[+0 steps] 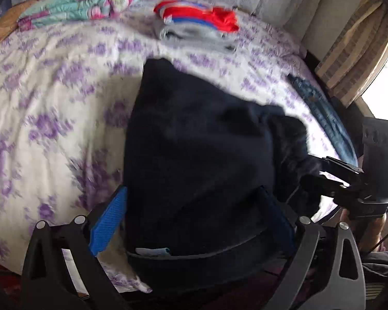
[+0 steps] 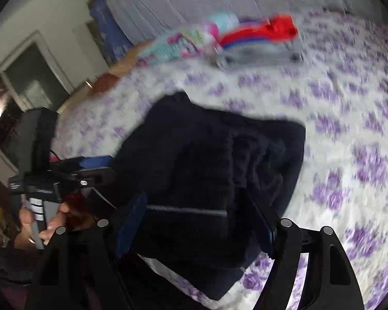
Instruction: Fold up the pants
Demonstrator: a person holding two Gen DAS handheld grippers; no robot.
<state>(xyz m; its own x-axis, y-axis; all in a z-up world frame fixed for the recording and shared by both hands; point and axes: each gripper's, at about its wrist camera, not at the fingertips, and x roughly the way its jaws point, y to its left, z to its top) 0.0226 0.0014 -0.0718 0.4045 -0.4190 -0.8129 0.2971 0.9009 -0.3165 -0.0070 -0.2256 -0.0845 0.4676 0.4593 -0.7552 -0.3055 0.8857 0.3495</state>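
Note:
Dark navy pants (image 1: 194, 155) lie bunched on a bed with a white and purple floral cover (image 1: 51, 103); they also show in the right wrist view (image 2: 207, 160). My left gripper (image 1: 194, 222) is wide open, its blue fingers (image 1: 108, 222) on either side of the waistband end near the bed's front edge. My right gripper (image 2: 199, 222) is open too, its jaws either side of the pants' near edge. The right gripper also shows in the left wrist view (image 1: 331, 180), at the pants' right side. The left gripper shows in the right wrist view (image 2: 95, 168).
A stack of folded clothes with a red item on top (image 1: 196, 23) sits at the far side of the bed. A pastel floral blanket (image 1: 85, 2) lies far left. Blue jeans (image 1: 320, 113) lie at the right edge. A striped curtain (image 1: 359, 51) hangs right.

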